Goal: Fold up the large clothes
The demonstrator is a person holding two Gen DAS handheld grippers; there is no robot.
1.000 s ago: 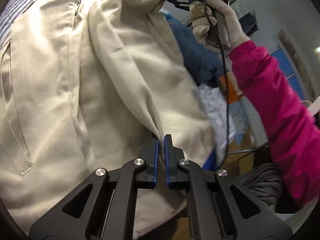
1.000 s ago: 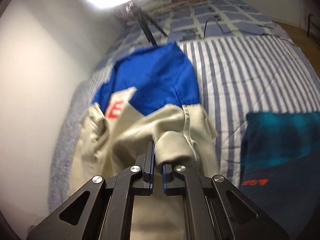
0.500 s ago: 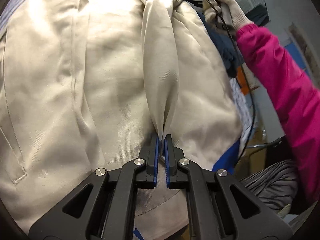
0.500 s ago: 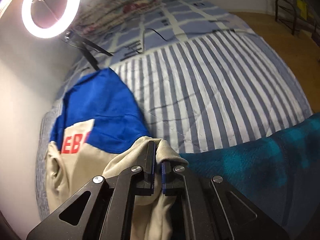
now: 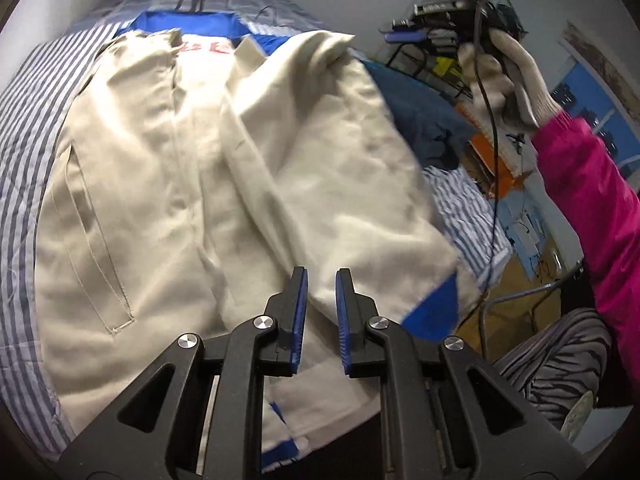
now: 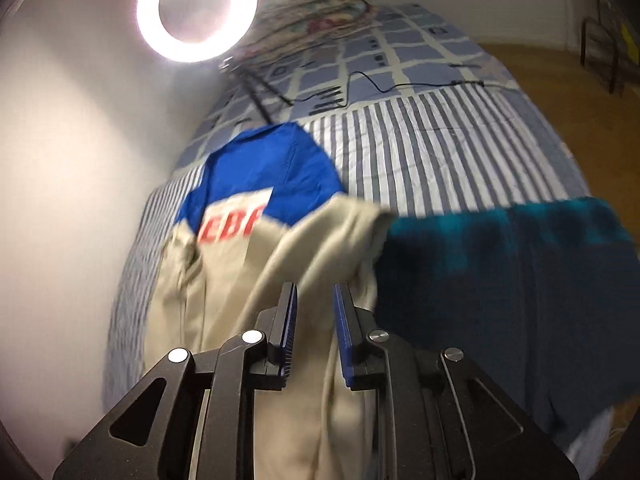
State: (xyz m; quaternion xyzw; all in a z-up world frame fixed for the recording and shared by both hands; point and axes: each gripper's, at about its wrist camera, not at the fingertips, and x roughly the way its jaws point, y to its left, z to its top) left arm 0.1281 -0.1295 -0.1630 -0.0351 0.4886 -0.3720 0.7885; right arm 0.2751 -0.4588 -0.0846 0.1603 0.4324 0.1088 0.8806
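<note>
Lying spread on the striped bed (image 5: 24, 128), the beige jacket (image 5: 160, 200) has one side folded over its middle in the left wrist view; the left tool (image 5: 321, 280) hangs above it, released, its blue pads apart and gripping nothing. The right tool (image 5: 452, 8) is raised in a gloved hand (image 5: 500, 72). In the right wrist view, the right tool (image 6: 314, 294) is likewise released above the jacket (image 6: 240, 280), beside a teal garment (image 6: 500, 260), under a ring light (image 6: 196, 8)
</note>
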